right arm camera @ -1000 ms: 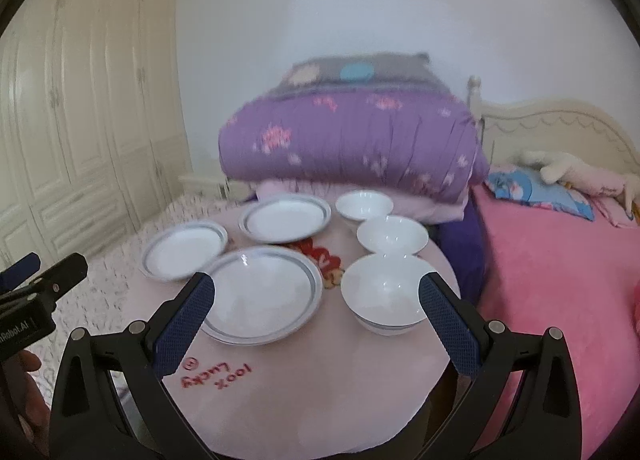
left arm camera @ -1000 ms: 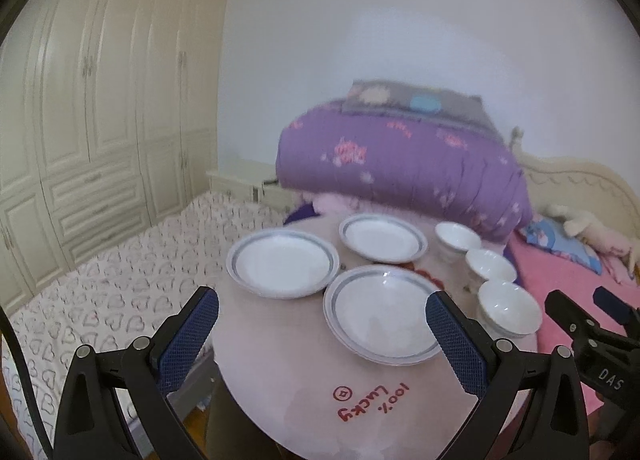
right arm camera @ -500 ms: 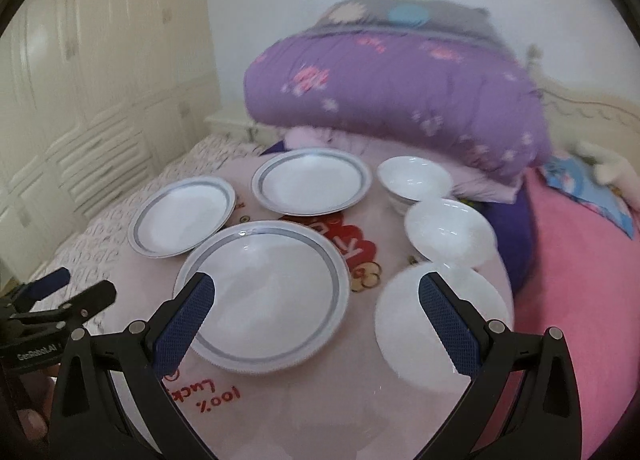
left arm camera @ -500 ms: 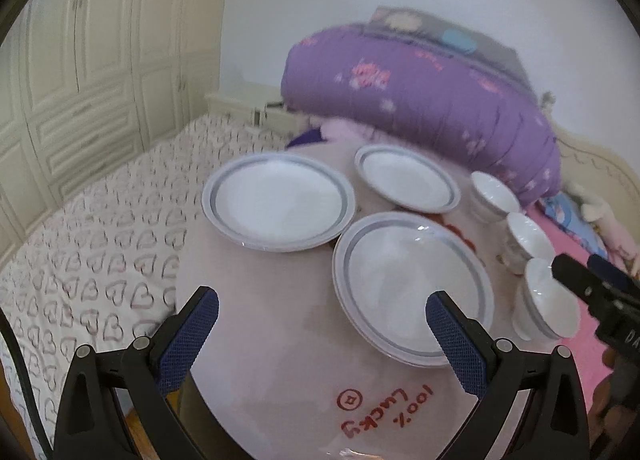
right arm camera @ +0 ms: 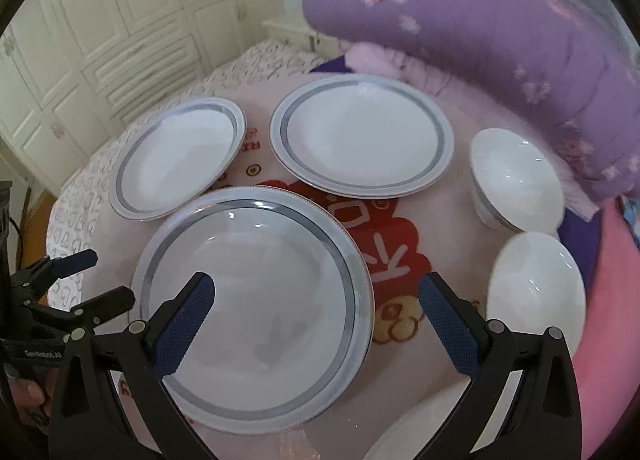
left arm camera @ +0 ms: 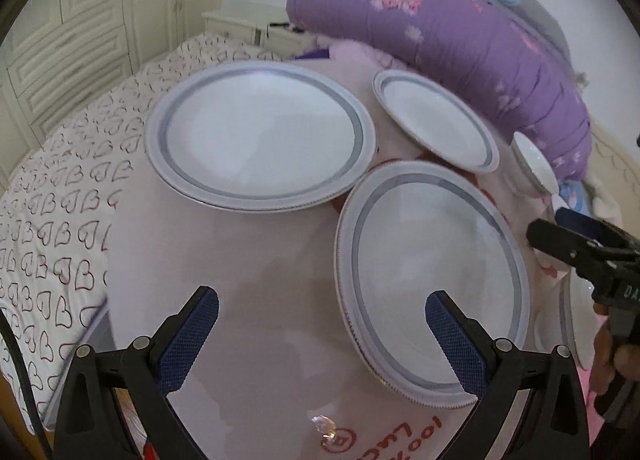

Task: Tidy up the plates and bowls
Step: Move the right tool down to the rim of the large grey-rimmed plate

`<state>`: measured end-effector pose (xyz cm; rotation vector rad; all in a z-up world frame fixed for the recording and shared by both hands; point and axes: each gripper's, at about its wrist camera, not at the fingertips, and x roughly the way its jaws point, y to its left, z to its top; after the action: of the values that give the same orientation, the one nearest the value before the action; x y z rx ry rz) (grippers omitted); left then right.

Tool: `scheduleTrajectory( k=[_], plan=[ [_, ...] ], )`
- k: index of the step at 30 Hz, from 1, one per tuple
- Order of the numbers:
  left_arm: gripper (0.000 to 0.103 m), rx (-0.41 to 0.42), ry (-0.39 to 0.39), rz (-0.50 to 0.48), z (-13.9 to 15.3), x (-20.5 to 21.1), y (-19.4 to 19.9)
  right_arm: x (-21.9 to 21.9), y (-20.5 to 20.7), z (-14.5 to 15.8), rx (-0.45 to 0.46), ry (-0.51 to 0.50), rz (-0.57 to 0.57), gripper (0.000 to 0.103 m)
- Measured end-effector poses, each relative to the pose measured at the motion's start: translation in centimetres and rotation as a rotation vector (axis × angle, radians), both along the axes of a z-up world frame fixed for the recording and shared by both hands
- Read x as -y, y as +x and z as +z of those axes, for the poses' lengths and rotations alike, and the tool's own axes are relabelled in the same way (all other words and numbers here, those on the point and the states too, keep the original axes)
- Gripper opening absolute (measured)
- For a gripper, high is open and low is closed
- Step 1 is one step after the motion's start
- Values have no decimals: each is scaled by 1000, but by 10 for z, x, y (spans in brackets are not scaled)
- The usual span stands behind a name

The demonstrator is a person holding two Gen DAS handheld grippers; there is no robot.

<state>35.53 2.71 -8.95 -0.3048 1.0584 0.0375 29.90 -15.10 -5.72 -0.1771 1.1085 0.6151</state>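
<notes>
Nothing stacked yet, as far as either view shows. Round table [right arm camera: 432, 260] carries three grey-banded plates laid singly: a large plate [right arm camera: 256, 300] nearest, a second plate [right arm camera: 362, 134] beyond it toward the far right, a smaller plate [right arm camera: 176, 158] at far left. None overlaps another. Down the right edge sit white bowls, each apart: far bowl [right arm camera: 516, 180], middle bowl [right arm camera: 534, 284], and a sliver of a third bowl [right arm camera: 416, 424] at the near right, mostly cut off. Left tongs [left arm camera: 322, 326] spread wide, gripping nothing, hovering above the near table edge just left of the large plate. Right tongs [right arm camera: 316, 306] likewise released and empty, hanging above the large plate's near right side. Purple quilt [right arm camera: 480, 28] and bed behind. Judgement: the task is at its very start; gathering the plates into one pile and nesting the bowls all remain. The large plate looks the likely first pick, though contact is not made.
</notes>
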Motion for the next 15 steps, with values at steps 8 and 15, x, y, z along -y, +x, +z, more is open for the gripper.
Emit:
scheduleTrajectory(
  k=[8,15],
  plan=[
    [101,-17,1,-18,-15,0,36,-3,20,-19,-48,-32,24,103],
    [92,-41,-14,-23,-33,3,46,-3,33,-36,-101,-40,38,97]
  ],
)
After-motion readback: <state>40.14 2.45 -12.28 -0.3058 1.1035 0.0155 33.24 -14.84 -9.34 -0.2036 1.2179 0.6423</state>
